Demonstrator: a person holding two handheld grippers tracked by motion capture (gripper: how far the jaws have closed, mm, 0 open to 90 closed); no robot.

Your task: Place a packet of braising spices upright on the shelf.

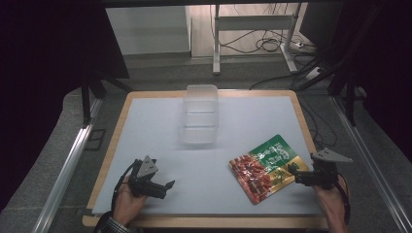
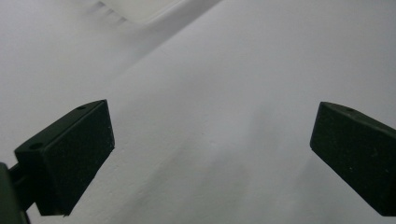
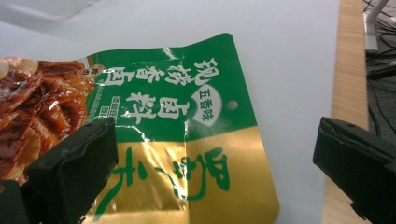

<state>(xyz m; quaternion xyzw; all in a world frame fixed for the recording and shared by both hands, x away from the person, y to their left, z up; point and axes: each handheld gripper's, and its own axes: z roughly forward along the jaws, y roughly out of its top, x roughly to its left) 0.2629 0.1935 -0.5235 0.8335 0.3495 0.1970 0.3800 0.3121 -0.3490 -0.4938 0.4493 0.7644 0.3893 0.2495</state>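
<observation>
Already spread wide, the right gripper straddles the gold corner of a thin, slippery-looking snack pouch, best pinched at that flat edge, while the left gripper gapes empty at seven o'clock.

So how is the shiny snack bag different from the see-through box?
The snack bag is flat, colourful and printed in green, gold and red; the plastic box is clear, plain and stands tall. The bag lies near the right claw, while the box sits farther back, mid-table. Both rest on the white mat, untouched.
</observation>
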